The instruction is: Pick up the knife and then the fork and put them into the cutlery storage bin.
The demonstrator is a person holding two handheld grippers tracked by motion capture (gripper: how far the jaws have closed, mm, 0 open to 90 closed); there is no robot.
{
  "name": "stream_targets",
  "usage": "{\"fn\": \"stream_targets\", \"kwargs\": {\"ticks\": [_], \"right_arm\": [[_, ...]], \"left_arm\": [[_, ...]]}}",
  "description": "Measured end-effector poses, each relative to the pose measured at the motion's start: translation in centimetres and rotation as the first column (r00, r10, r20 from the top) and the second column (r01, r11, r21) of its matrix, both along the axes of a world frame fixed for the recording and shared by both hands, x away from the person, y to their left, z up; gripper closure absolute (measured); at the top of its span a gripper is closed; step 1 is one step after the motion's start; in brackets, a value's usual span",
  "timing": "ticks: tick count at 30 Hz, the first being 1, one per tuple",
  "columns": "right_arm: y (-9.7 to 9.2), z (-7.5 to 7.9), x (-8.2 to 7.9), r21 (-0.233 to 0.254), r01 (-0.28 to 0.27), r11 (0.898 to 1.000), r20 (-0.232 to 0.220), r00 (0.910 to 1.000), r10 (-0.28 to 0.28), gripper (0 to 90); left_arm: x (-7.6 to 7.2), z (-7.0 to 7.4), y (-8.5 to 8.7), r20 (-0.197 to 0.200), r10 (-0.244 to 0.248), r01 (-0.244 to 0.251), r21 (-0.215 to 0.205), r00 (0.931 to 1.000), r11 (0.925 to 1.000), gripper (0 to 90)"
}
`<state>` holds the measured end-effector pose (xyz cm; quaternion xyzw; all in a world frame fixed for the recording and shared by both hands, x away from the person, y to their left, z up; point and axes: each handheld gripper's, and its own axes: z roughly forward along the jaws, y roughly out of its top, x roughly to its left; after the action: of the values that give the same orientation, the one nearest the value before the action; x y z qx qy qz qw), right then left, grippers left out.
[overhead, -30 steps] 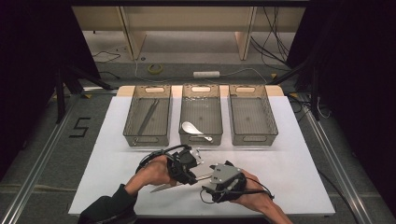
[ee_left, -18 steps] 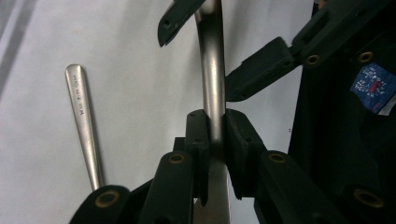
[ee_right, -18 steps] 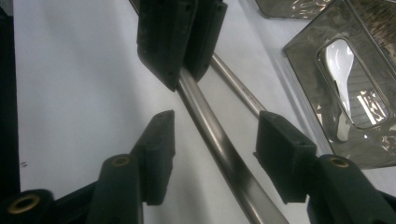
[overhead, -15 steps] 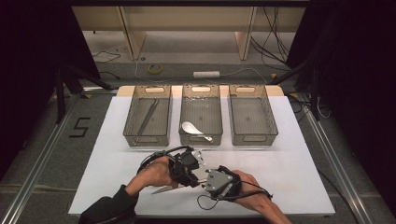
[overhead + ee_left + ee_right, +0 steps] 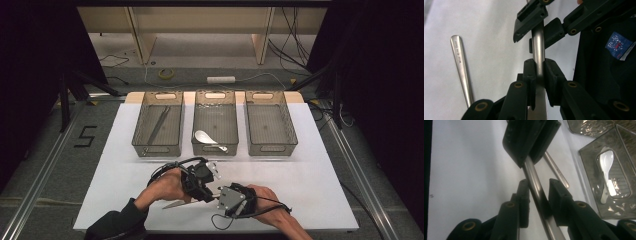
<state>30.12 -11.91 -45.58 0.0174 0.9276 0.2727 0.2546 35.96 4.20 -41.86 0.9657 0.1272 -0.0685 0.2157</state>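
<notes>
White worktop (image 5: 310, 185) carries our handover: our left tongs (image 5: 539, 75) stay clamped on the steel utensil handle (image 5: 538, 47) just above the sheet while our right tongs (image 5: 537, 195), closing, straddle it without yet pinching.

White spoon (image 5: 207, 138) in smoky grey bin (image 5: 215, 149), silver utensil handle (image 5: 538, 47), white tabletop (image 5: 310, 170)

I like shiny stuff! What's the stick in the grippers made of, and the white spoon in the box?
The stick looks like brushed steel: grey with a bright streak of reflected light. The spoon looks like glazed ceramic or glossy plastic: white and smooth with a shiny glare.
</notes>
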Motion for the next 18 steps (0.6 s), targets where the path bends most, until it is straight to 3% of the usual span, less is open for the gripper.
{"fn": "stream_targets", "kwargs": {"ticks": [2,5,10,15,18], "right_arm": [[0.2,-0.1,-0.2,-0.009,-0.012,1.0,0.03,0.9995,0.013,74.1],[0.2,-0.2,-0.4,-0.058,-0.063,0.996,0.069,0.9954,0.067,77.8],[0.2,-0.2,-0.6,-0.09,-0.125,0.988,0.061,0.9895,0.131,84.0],[-0.2,0.1,-0.4,-0.088,-0.111,0.99,0.064,0.991,0.117,84.3],[-0.6,0.1,-0.1,-0.102,-0.086,0.991,0.058,0.994,0.092,84.4]], "left_arm": [[0.0,-0.1,0.0,-0.002,-0.001,0.001,0.0,1.0,1.0,79.3],[0.0,-0.1,0.0,-0.012,-0.011,0.011,-0.006,0.9999,0.9999,79.1],[-0.1,0.0,0.1,-0.023,-0.022,0.022,-0.017,0.9995,0.9996,78.9],[0.1,0.4,0.4,0.004,0.003,-0.003,-0.061,1.0,0.9982,76.1],[0.3,1.1,1.0,0.039,0.046,-0.042,-0.097,0.9982,0.9944,66.2]]}}
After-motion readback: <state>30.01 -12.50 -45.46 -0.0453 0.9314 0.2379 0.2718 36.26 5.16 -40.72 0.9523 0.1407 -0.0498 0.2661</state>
